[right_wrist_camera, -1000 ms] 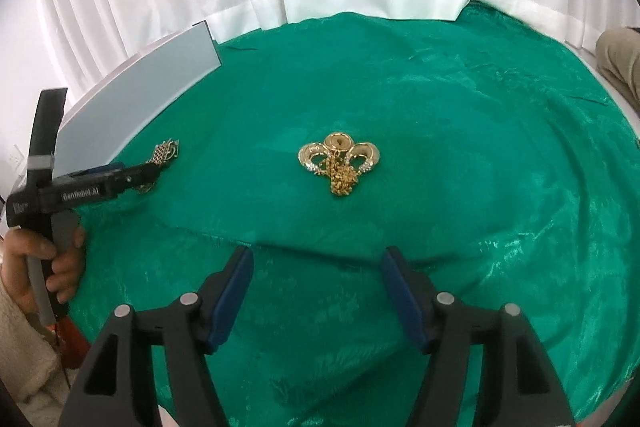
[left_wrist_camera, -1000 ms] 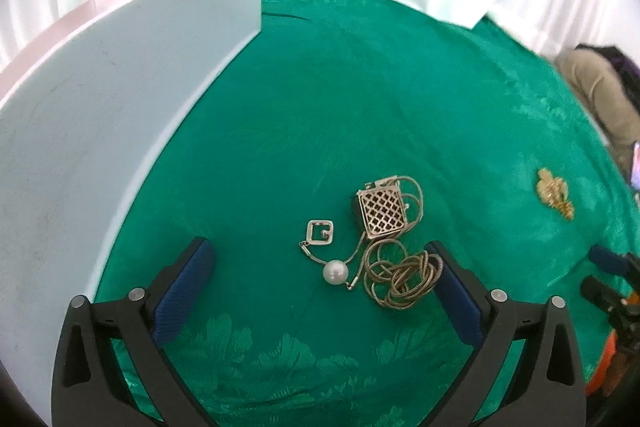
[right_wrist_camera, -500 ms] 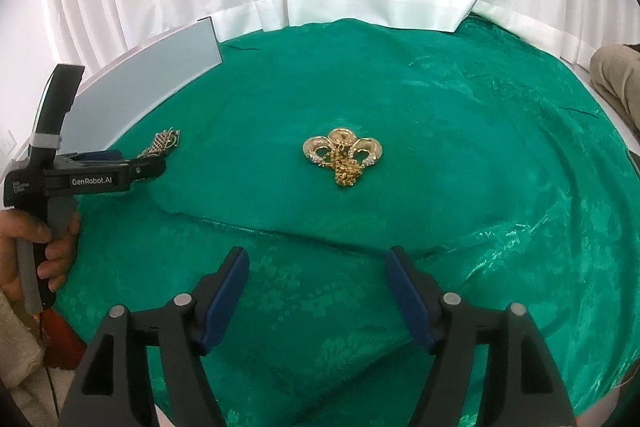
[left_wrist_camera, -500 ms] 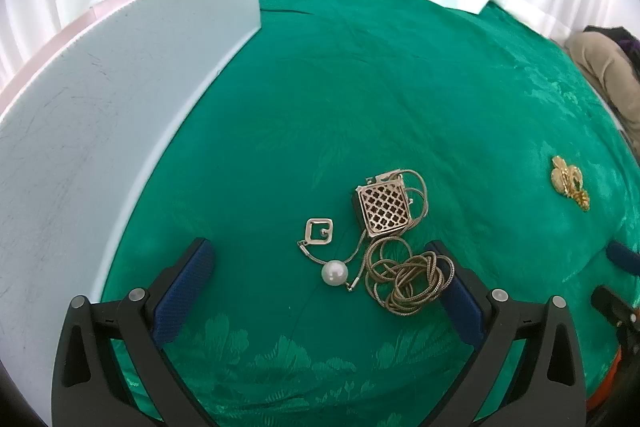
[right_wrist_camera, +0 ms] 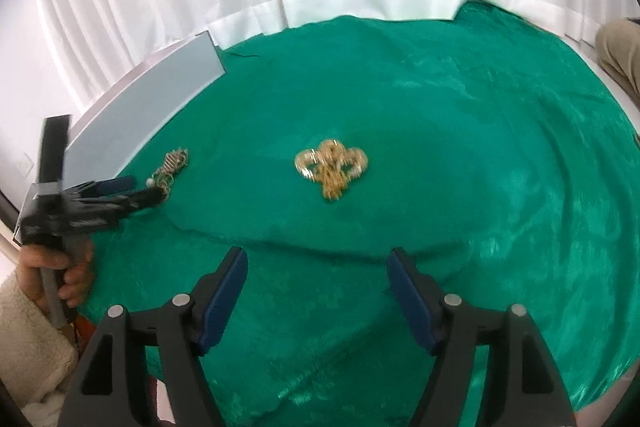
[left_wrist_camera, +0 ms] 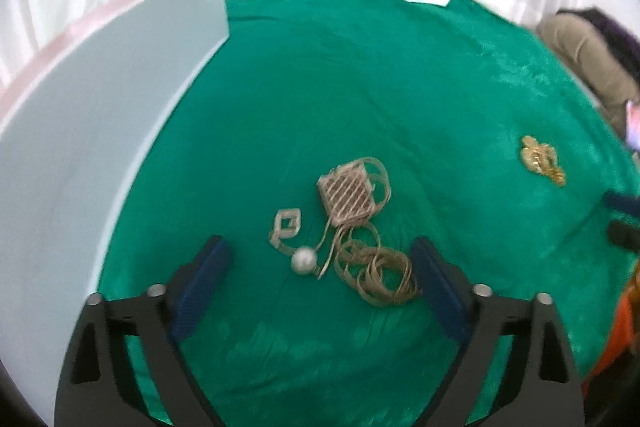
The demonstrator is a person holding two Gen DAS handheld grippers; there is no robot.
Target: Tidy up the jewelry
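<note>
Closing in since a second ago, the left gripper [left_wrist_camera: 320, 279] brackets the tangled necklace [left_wrist_camera: 348, 223] on the green-draped table [left_wrist_camera: 360, 87], fingers spread to straddle it. Right gripper [right_wrist_camera: 318, 291], fingers also spread and empty, faces the gold brooch [right_wrist_camera: 331, 167].

The left gripper [left_wrist_camera: 320, 269] has a matte black plastic frame with triangular cut-outs in each arm and two round silver screw heads per side. Its fingers [left_wrist_camera: 202, 285] carry dark blue ribbed pads. The right gripper [right_wrist_camera: 318, 287] is built alike: black arms, silver screws, blue pads on the fingers [right_wrist_camera: 222, 297].

In the right wrist view, at nine o'clock, the left gripper [right_wrist_camera: 120, 187] shows side-on, with pale lettering, blurred, on its black body and a grey handle. The left hand [right_wrist_camera: 56, 273] around that handle is bare-skinned, and its sleeve [right_wrist_camera: 28, 343] is cream and fleecy.
</note>
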